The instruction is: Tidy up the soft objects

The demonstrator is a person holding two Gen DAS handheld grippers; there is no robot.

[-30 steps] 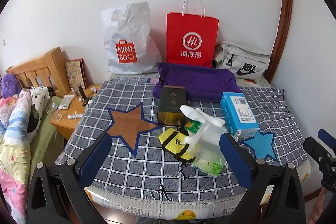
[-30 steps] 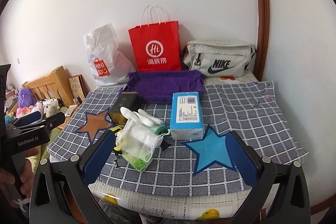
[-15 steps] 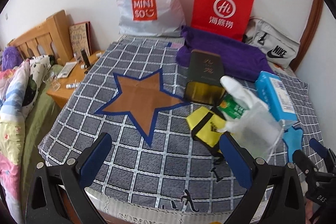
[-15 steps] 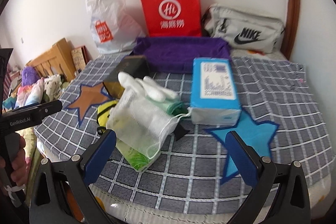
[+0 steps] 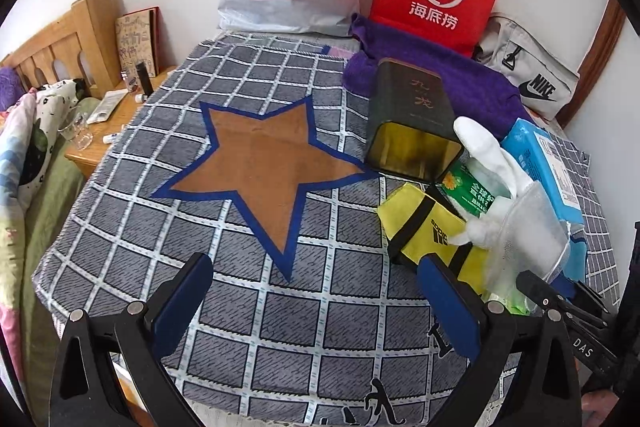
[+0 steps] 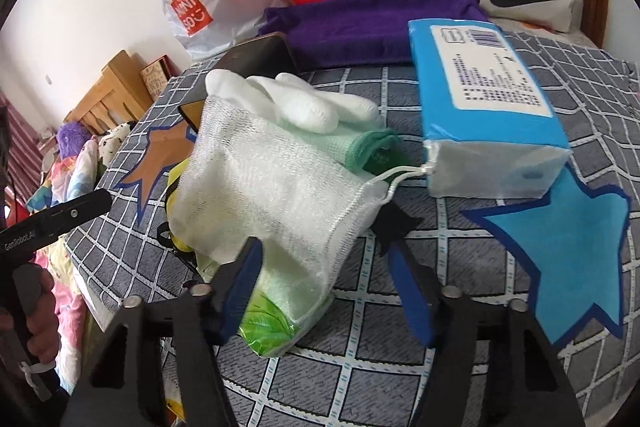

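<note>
Two views reached me. Through the left wrist camera, my left gripper (image 5: 316, 301) hung with its blue pads wide apart and nothing between them, over the checked cloth (image 5: 168, 251), the brown star (image 5: 260, 167) just beyond at 12 o'clock. The soft pile lay off toward 2 o'clock: a yellow strap (image 5: 420, 227), a white glove (image 5: 492, 155) and a white mesh bag (image 5: 528, 239), its near edge just past my right pad at 3 o'clock. A dark tin (image 5: 412, 123) lay at 1 o'clock, with a purple towel (image 5: 472, 83) behind it and a blue tissue pack (image 5: 552, 167) to its right.

Through the right wrist camera, my right gripper (image 6: 324, 287) stood open to a middling gap, and the lower corner of the mesh bag (image 6: 280, 195) lay between the pads, resting against the left one at 9 o'clock; I could not tell whether the right pad touched it. The glove (image 6: 312, 103) topped the bag at 12 o'clock, the tissue pack (image 6: 480, 87) at 1 o'clock, a blue star (image 6: 568, 243) at 3 o'clock.
</note>
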